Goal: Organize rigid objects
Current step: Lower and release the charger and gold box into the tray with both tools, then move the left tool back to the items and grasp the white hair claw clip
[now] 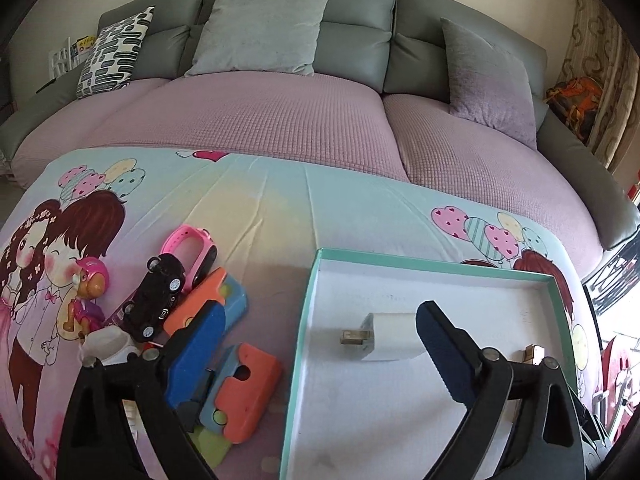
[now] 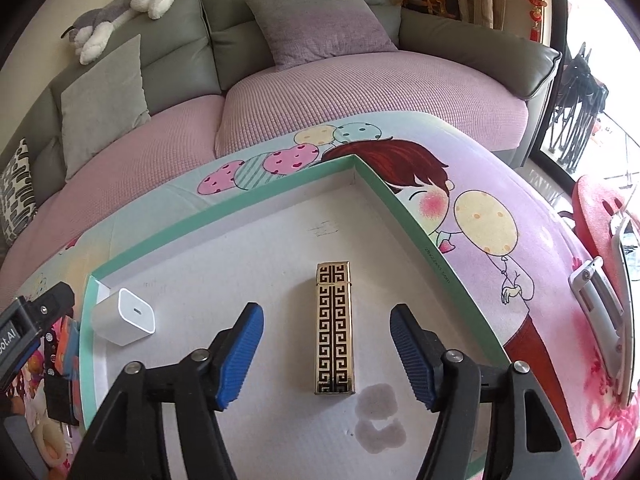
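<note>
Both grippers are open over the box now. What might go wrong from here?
The gold lighter lies loose between the right gripper pads; a careless withdrawal might nudge it. The toys are crowded: reaching for the black toy car with the left gripper could knock the pink watch or figurine.

Two black plastic handheld grippers with blue pads

The left gripper (image 1: 320, 344) and right gripper (image 2: 327, 354) share ribbed blue fingertip pads, black angular arms and round silver pivot bolts.
</note>
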Demonstrator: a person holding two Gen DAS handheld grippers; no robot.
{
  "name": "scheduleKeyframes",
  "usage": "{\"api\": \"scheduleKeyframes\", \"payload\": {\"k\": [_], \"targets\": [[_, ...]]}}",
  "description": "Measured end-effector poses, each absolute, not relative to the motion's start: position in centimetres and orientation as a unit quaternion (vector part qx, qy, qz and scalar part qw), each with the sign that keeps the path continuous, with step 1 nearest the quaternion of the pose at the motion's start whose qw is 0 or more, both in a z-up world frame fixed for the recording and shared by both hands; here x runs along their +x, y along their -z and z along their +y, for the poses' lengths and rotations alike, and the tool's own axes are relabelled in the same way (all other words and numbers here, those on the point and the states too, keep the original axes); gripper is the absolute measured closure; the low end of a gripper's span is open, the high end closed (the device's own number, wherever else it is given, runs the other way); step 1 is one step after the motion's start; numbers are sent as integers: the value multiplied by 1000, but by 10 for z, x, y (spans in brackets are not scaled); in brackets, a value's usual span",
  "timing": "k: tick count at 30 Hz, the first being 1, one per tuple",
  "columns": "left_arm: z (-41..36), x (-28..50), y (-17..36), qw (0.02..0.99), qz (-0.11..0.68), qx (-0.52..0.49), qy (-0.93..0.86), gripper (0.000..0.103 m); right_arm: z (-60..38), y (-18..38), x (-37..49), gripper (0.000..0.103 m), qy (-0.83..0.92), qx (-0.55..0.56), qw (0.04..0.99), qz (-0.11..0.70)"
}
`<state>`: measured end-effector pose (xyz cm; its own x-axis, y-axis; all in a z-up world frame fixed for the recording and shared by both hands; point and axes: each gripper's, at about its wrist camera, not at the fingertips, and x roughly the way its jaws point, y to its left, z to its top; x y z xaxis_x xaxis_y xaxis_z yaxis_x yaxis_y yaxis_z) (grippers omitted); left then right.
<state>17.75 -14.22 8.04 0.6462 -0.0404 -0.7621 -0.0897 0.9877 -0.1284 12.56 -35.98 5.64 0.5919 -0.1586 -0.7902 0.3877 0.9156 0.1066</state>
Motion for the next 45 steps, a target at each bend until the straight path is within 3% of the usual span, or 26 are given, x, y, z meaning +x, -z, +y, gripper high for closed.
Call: {"api": "scheduleKeyframes", "payload": {"k": [6,10,34,45], "targets": [[-135,172,-79,907,412,-78,-33,5,-354,-55,128,22,149,127,883,426],[-130,170,-79,909,407,-87,-31,5,-353,-54,127,0,151,125,883,426],[-90,152,-84,914,390,-101,-57,4,-327,-64,129,0,87,126,904,399],[-25,118,-90,907,378,-146,-118,4,-260,-79,132,0,-27,105,917,383]]}}
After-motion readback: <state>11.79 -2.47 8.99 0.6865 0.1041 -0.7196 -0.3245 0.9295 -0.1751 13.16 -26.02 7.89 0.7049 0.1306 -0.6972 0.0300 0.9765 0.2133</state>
